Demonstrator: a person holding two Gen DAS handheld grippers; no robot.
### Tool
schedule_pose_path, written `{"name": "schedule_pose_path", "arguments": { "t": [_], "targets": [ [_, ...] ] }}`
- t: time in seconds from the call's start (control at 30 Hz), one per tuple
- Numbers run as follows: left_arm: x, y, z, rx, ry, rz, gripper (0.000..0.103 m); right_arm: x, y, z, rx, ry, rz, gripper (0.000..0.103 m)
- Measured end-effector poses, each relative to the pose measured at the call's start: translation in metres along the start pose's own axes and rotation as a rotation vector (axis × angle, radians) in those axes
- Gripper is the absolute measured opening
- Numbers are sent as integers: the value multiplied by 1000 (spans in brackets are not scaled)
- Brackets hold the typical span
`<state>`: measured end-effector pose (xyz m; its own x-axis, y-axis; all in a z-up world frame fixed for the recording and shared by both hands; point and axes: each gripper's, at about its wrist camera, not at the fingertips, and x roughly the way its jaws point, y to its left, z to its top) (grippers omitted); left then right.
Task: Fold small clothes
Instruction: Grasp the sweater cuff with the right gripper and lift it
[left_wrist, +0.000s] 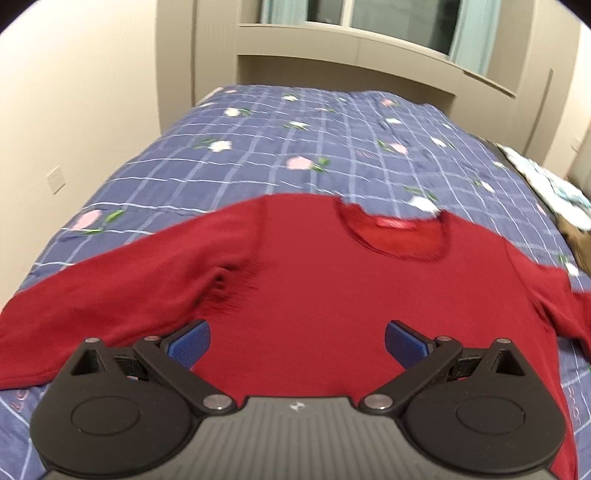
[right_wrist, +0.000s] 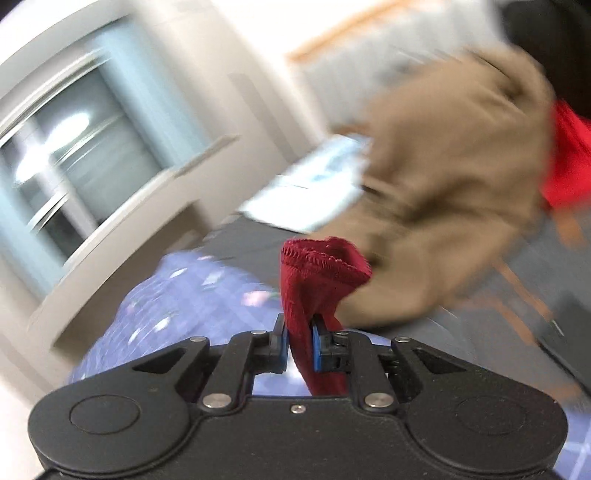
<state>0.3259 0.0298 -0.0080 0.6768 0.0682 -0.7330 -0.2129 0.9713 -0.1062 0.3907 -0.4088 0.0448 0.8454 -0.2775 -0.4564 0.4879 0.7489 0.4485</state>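
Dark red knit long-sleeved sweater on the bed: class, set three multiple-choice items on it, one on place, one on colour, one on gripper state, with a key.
1. Where does the dark red knit long-sleeved sweater lie?
A on the blue checked floral bedspread
B on a chair
C on the floor

2. What colour are the left gripper pads?
A green
B blue
C white

3. How is the right gripper?
A wide open
B shut on nothing
C shut on a red cuff

Key: A, the bedspread shows around the sweater; B, blue pads show on both fingers; C, the ribbed cuff sticks out between the pads.
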Motion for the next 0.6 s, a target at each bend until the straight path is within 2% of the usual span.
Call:
{"name": "schedule_pose_path", "arguments": {
  "t": [0.13,0.23,0.4,0.6],
  "targets": [
    [-8,32,5,-52,-22,25,103,-13,98,-22,-286,-38,163,12],
    [-14,55,8,-93,-39,49,103,-22,164,-56,-448,-24,297,9],
    [-25,94,11,-153,-65,100,103,-37,252,-140,-646,74,473,7],
    [-32,132,11,-207,-83,162,103,-53,312,-253,-832,246,598,7]
  ]
}}
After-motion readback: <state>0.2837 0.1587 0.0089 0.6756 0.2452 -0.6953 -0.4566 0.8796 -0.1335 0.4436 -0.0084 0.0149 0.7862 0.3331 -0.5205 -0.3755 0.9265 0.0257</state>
